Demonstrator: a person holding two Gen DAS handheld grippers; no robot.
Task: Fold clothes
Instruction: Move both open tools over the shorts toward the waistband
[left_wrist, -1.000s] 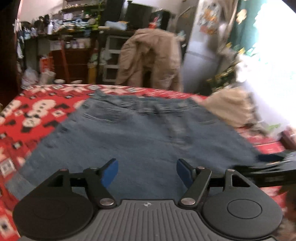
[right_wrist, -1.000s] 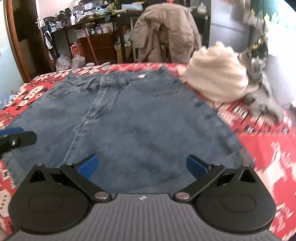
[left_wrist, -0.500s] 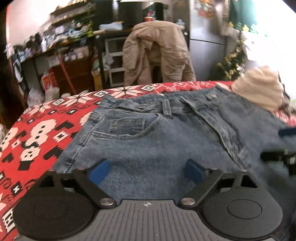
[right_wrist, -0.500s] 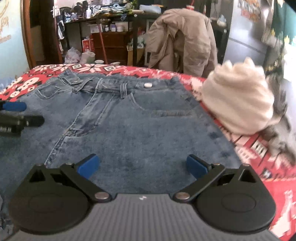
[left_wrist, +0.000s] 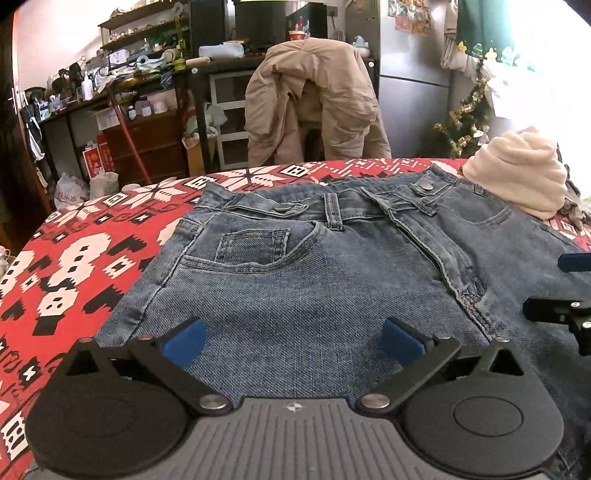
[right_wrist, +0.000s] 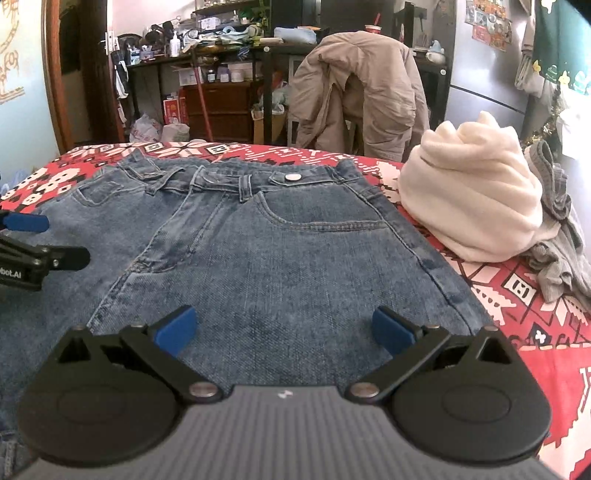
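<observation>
Lying flat, front up, on the red patterned counter (left_wrist: 74, 236), the jeans (left_wrist: 314, 280) look heavy, stiff-seamed denim; the left gripper (left_wrist: 291, 341) hovers with jaws spread. In the right view, the right gripper (right_wrist: 282, 328), equally spread, faces the waistband (right_wrist: 291, 179), probably the firmest hold; a soft cream fleece bundle (right_wrist: 469, 199) sits right.

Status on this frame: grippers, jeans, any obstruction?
Left gripper and right gripper open, empty. Jeans flat, unfolded. Cream garment beside waistband, seemingly touching.
</observation>
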